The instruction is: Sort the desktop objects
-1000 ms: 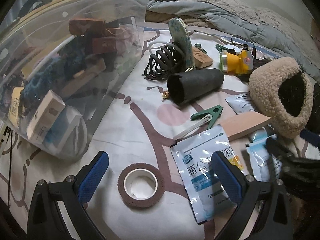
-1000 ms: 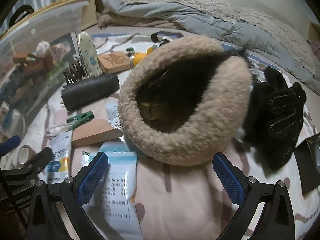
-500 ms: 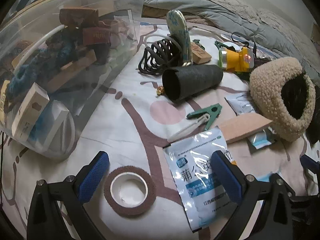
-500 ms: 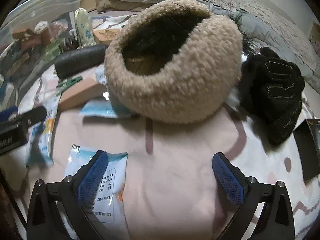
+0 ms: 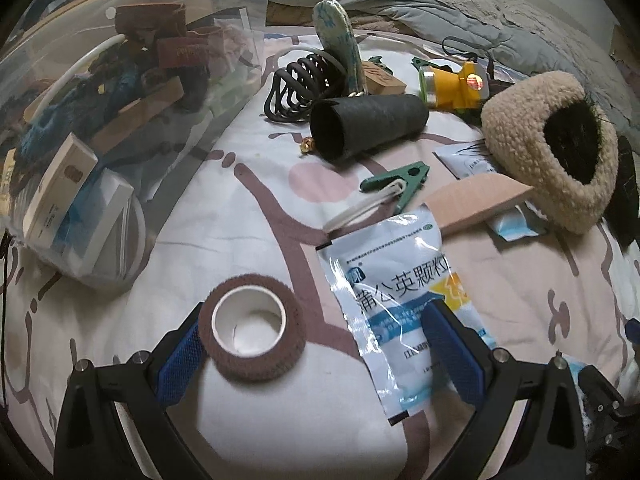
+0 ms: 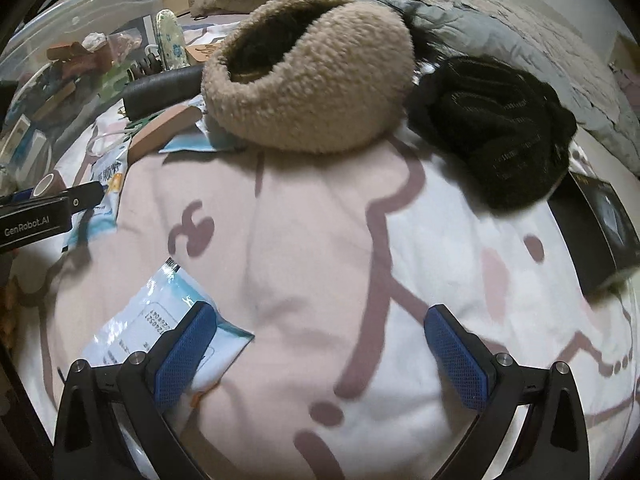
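**Q:** What lies on the bedspread, going from left to right?

**A:** In the left wrist view, a clear plastic bin (image 5: 100, 128) fills the far left, packed with small boxes and brown items. Right of the bin, close to the camera, a roll of brown tape (image 5: 252, 328) lies flat on the patterned bedspread (image 5: 224, 216). The left gripper (image 5: 312, 340) is spread wide, and its left finger sits just beside the tape. Right of the tape lies a white medicine packet (image 5: 396, 276) with blue print; the gripper's right finger overlaps its lower part.

**Q:** And behind the tape?

**A:** A black tube (image 5: 368, 124) lies on its side, with a black hair claw (image 5: 300, 88) behind it. A green clothes peg (image 5: 400, 180) sits between the tube and the packet. Further right come a yellow flashlight (image 5: 456, 84), a tan wedge (image 5: 476, 200) and a fuzzy beige hat (image 5: 552, 148).

**Q:** What does the right wrist view show?

**A:** The right gripper (image 6: 320, 356) is also wide open, holding nothing. Its left finger rests over a light blue packet (image 6: 160, 320). Beyond, the hat (image 6: 316, 84) sits at centre, with black gloves (image 6: 496, 128) just right of it and a black box (image 6: 600, 228) at the far right.
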The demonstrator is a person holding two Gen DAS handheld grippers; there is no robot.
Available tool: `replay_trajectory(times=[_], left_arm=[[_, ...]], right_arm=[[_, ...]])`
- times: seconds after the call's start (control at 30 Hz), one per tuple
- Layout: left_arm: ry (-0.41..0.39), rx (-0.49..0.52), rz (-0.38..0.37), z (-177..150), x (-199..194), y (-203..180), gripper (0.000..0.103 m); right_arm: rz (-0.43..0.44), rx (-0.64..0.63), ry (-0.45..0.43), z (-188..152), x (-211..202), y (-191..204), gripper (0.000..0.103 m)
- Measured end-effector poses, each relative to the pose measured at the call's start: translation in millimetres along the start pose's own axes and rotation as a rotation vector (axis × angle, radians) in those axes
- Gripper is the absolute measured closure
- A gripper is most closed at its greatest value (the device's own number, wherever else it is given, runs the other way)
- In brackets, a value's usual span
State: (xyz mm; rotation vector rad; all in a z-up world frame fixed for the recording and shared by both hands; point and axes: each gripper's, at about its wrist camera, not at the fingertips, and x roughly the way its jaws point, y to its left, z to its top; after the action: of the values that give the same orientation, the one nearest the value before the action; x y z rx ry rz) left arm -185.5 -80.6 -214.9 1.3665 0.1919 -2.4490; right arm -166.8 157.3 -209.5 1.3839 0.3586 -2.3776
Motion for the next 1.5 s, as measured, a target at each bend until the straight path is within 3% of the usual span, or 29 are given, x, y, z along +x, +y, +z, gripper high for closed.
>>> replay_trajectory(times=[0.13,0.2,0.63,0.8,1.27,1.5], left_arm=[[0.001,-0.098,-0.120,-2.0,-5.9,11.4,0.000],[0.001,-0.122,-0.145,-0.9,-8.3,11.7,0.000],[0.003,-0.091,-0.121,8.9,2.5,-21.0,0.000],[0.015,-0.107,-0.164,7.1,-1.1,-22.5,0.000],[-0.008,0.022,-0.133,5.0,2.3,-52.2,0.002],[-0.014,0.028,-0.159,4.6,-4.2,-46.8,0.029]], right_arm=[[0.007,0.024,-0.009,-15.8,-7.1,-1.4,0.000],[0.006,0.033,-0.013,-17.7,-9.3,-1.8,0.000],[0.010,0.038,-0.010,-1.8,12.4,6.1,0.000],[0.010,0.038,-0.010,-0.2,13.3,6.9,0.000],[0.009,0.038,-0.011,4.4,16.3,9.7,0.000],[0.009,0.038,-0.011,4.0,15.9,9.0,0.000]])
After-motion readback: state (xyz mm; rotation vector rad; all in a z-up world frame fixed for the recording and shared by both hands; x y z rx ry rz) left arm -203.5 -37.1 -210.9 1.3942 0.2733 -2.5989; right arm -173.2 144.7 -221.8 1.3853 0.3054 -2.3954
